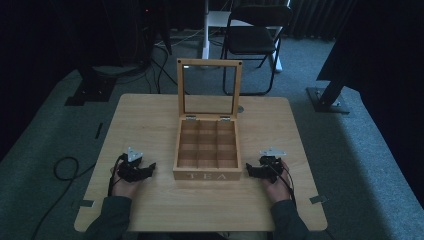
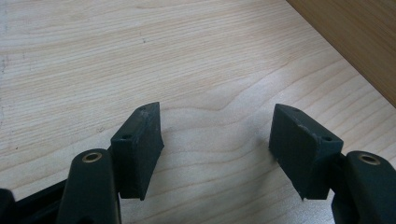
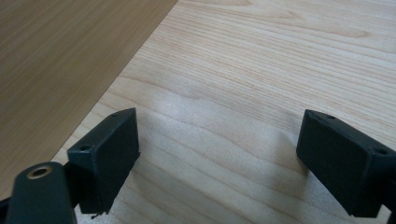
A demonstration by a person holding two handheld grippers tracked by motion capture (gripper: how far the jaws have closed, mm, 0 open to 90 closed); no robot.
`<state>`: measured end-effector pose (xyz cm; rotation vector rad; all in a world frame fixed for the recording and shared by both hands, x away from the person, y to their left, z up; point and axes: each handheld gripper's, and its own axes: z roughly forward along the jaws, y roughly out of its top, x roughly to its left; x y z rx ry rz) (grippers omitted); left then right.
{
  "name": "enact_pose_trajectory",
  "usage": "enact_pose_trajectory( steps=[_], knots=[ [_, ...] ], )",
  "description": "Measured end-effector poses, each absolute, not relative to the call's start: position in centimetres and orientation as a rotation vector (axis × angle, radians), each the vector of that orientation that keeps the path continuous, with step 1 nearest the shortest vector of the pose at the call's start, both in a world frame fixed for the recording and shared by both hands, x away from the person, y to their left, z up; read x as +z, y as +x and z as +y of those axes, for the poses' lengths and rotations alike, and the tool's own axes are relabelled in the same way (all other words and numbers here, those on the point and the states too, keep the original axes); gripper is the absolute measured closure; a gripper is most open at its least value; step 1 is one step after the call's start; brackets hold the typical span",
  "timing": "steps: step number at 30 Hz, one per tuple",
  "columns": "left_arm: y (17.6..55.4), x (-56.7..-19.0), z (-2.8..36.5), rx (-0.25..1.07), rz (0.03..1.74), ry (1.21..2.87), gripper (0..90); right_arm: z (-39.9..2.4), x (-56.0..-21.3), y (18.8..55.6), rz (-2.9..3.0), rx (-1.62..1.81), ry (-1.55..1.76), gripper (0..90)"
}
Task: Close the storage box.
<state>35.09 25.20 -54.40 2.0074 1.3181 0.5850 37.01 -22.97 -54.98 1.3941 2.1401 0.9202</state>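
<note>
A wooden tea box (image 1: 207,145) marked TEA stands mid-table with its glass lid (image 1: 208,89) raised upright; its several compartments look empty. My left gripper (image 1: 151,167) rests on the table left of the box, jaws open and empty; in the left gripper view (image 2: 217,140) only bare wood lies between the pads, and the box wall (image 2: 355,37) shows at the upper right. My right gripper (image 1: 248,170) rests right of the box, also open and empty (image 3: 219,154), with the box side (image 3: 60,56) at its left.
The light wooden table (image 1: 150,115) has open surface around the box. A folding chair (image 1: 255,40) and a white post stand beyond the far edge. Cables (image 1: 65,167) lie on the floor at the left. Dark stands flank the table.
</note>
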Motion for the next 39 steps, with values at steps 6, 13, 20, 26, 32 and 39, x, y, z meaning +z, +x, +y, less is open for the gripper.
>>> enact_pose_trajectory(
  steps=[6,13,20,26,32,39],
  knots=[
    [35.1,-54.4,25.2,0.586,1.320,2.007,34.9,-23.0,-55.0,37.0,2.138,0.920,1.395,13.3],
    [35.0,-54.4,25.2,0.588,1.324,2.002,35.3,-23.0,-55.0,36.9,2.158,0.925,1.376,12.9],
    [35.2,-54.1,25.6,0.562,1.355,1.987,41.9,-23.0,-55.0,36.9,2.168,0.929,1.363,13.6],
    [35.6,-53.8,25.6,0.539,1.377,1.998,42.3,-23.0,-54.7,36.9,2.177,0.919,1.372,22.0],
    [35.7,-52.9,25.9,0.546,1.366,1.979,43.5,-22.9,-54.1,36.6,2.184,0.921,1.368,40.5],
    [35.9,-52.1,26.2,0.556,1.358,1.968,43.9,-22.7,-52.5,36.7,2.174,0.936,1.326,38.7]
  ],
)
